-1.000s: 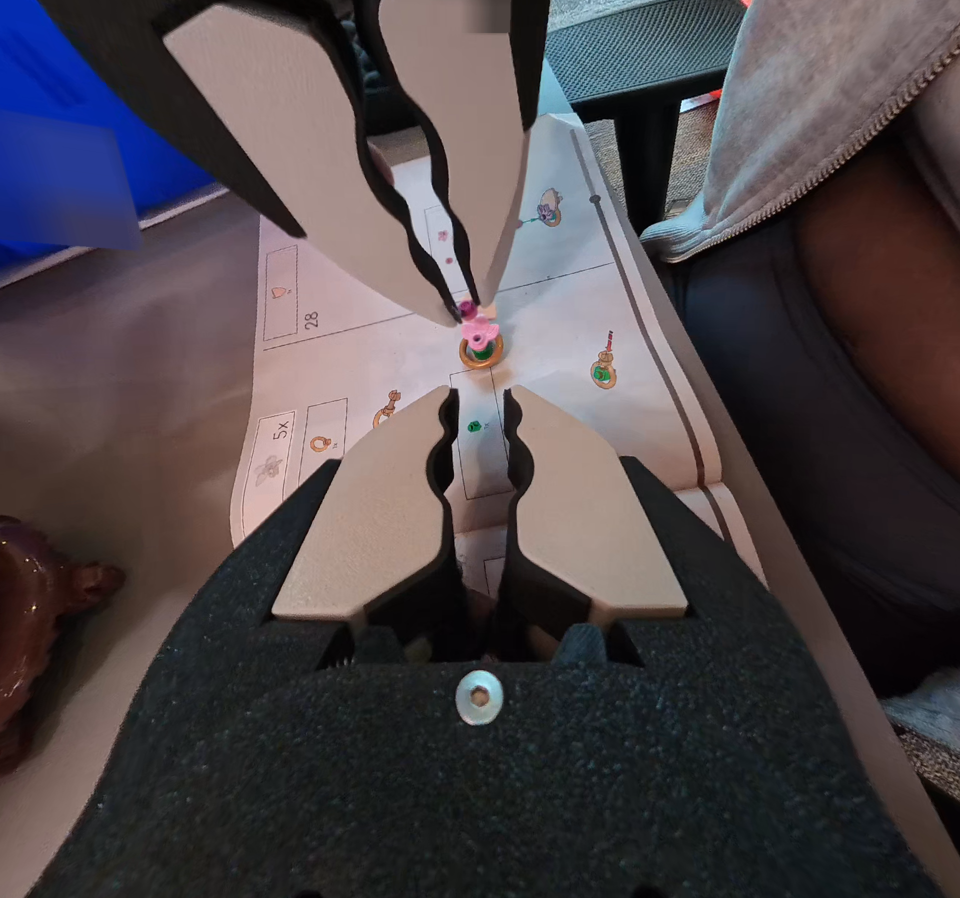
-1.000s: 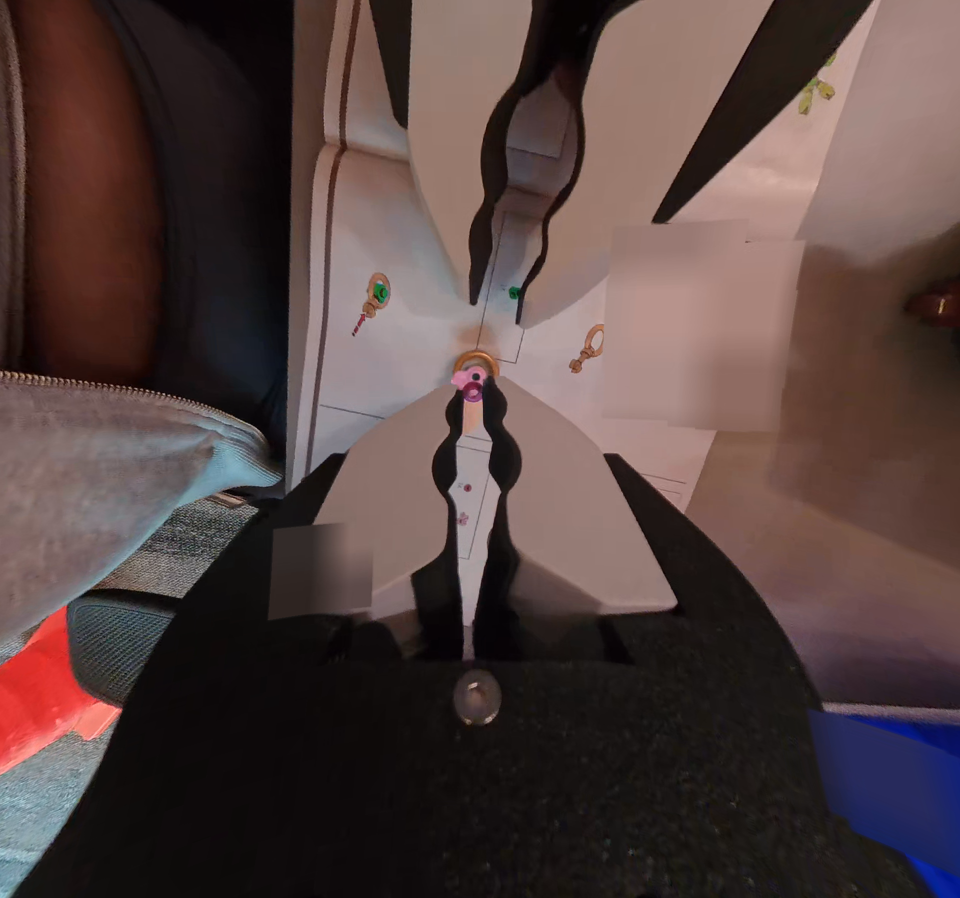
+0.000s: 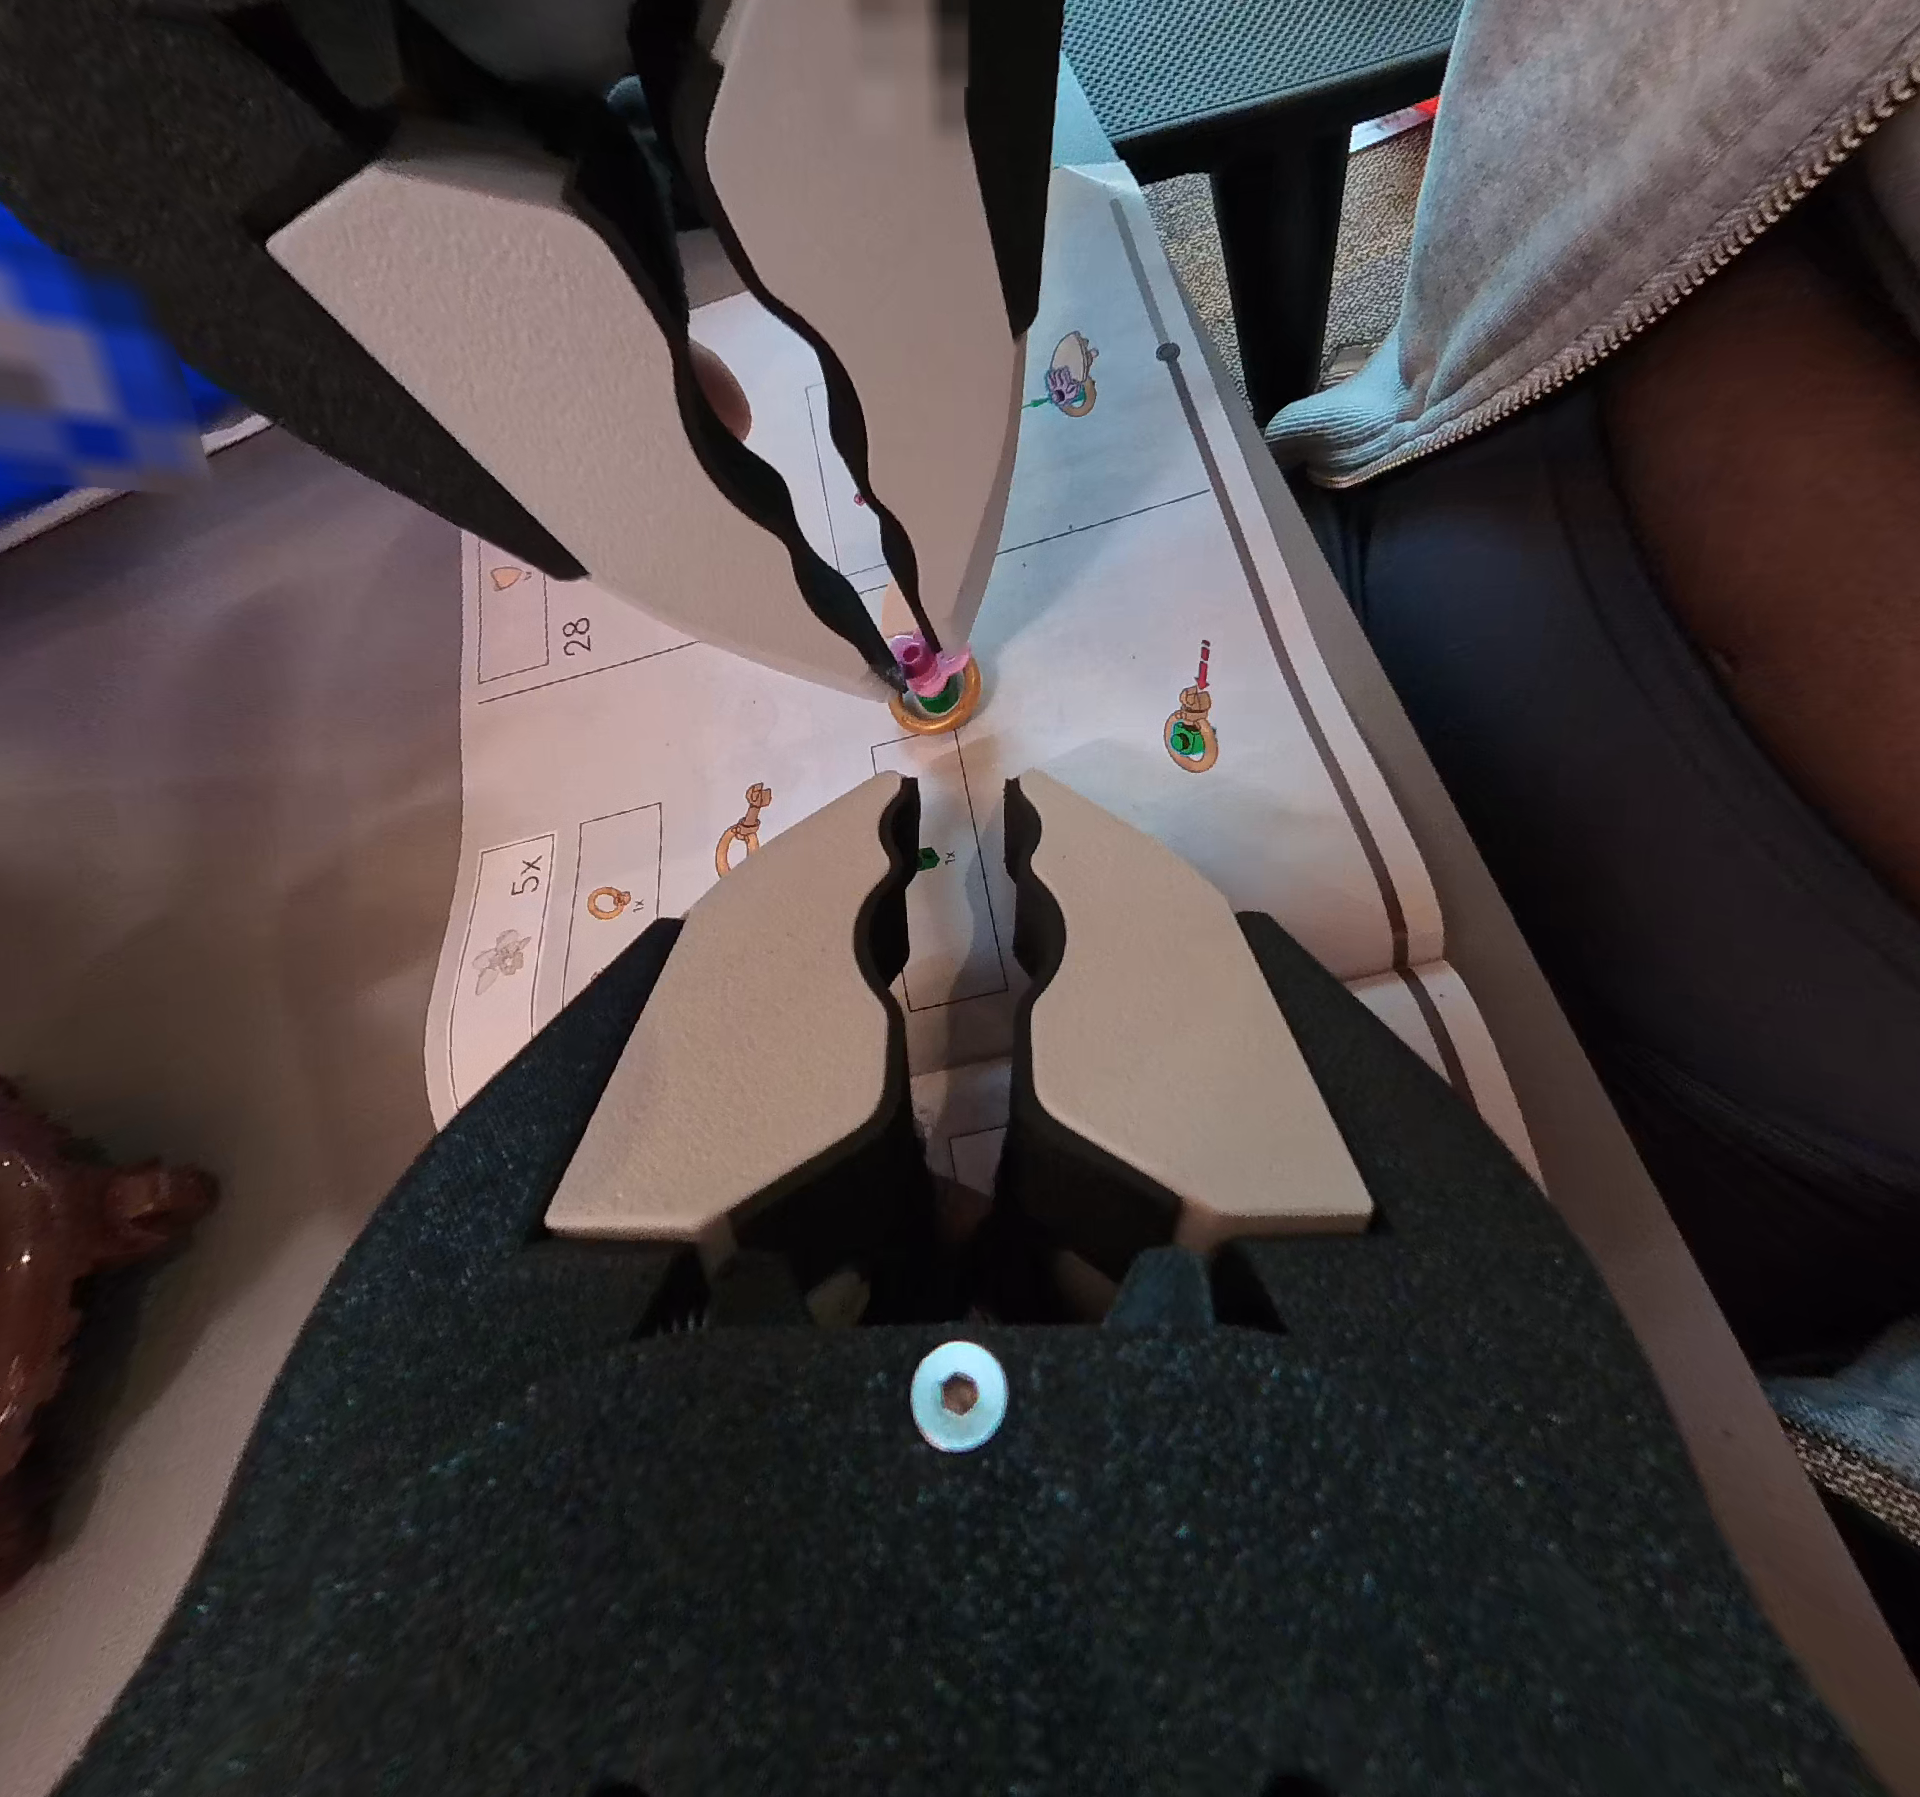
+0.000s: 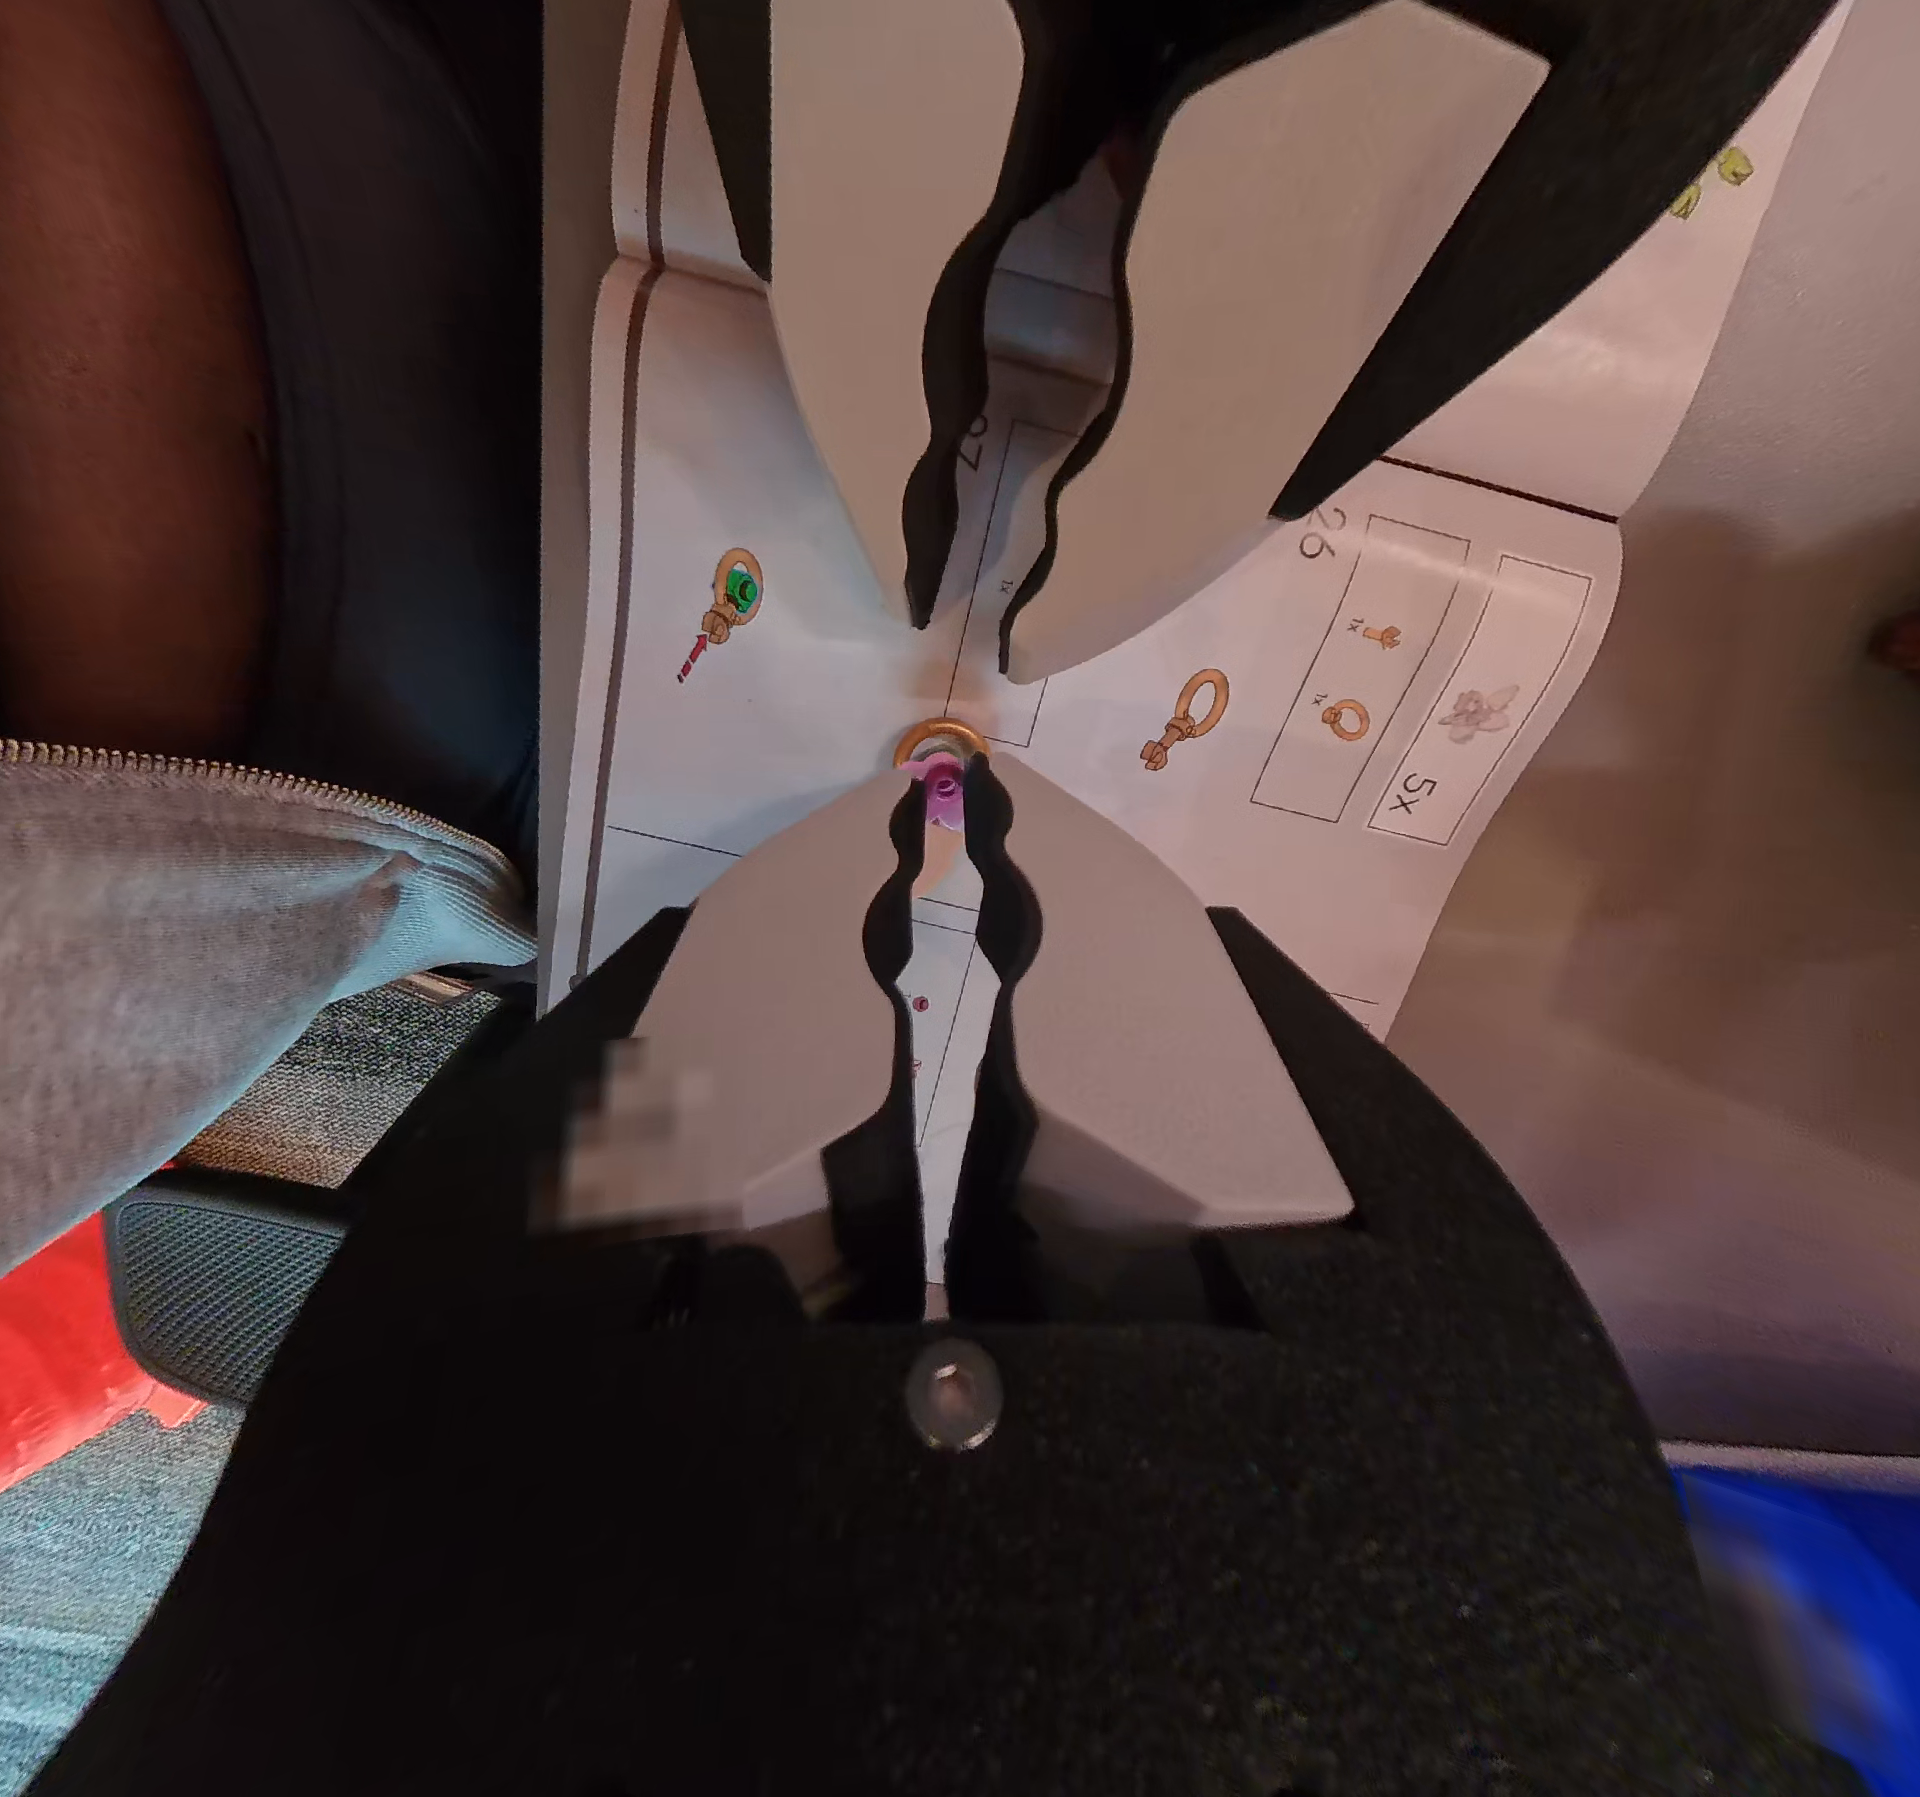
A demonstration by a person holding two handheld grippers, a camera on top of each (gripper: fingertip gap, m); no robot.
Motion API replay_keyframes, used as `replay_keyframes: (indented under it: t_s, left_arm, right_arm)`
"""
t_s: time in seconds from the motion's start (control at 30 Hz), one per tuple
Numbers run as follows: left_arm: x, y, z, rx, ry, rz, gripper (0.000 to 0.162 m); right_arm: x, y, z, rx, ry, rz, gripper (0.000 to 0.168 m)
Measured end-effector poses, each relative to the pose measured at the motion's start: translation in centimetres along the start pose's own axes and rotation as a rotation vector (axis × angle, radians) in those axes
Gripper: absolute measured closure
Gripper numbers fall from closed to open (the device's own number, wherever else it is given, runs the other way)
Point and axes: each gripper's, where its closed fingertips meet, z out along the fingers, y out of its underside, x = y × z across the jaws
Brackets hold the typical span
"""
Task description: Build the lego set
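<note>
A gold ring (image 3: 933,721) with a green stud (image 3: 936,701) inside it lies on the open instruction booklet (image 3: 1101,604). My right gripper (image 3: 921,658) comes in from the top of the left wrist view, shut on a small pink flower piece (image 3: 921,667) held right on top of the green stud. In the right wrist view the right gripper (image 4: 941,783) pinches the pink flower (image 4: 943,791) at the near rim of the ring (image 4: 940,735). My left gripper (image 3: 958,783) is slightly open and empty, its tips just short of the ring; it also shows in the right wrist view (image 4: 961,620).
The booklet lies along the grey table's edge (image 3: 1455,812). A person in a grey zipped top (image 3: 1621,137) sits close beside that edge. A brown glossy object (image 3: 62,1311) sits on the table at the left. A black mesh chair (image 3: 1247,12) stands behind. Less than 4 cm separates the two grippers' tips.
The right gripper has brought the pink flower down a little, closer onto the green stud in the ring. The left gripper has barely moved.
</note>
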Motion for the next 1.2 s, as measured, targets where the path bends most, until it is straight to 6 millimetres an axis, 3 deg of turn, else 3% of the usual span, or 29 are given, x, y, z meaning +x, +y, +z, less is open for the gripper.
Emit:
replay_keyframes:
  t_s: [0.03,1.2]
  left_arm:
    - [0.01,0.02,0.01,-0.002,0.0,0.0,0.147]
    - [-0.23,-0.03,-0.29,0.017,0.002,-0.033,0.148]
  right_arm:
    - [0.01,-0.02,0.01,0.001,0.0,0.0,0.161]
    - [-0.32,0.09,0.3,-0.055,-0.018,0.13,0.162]
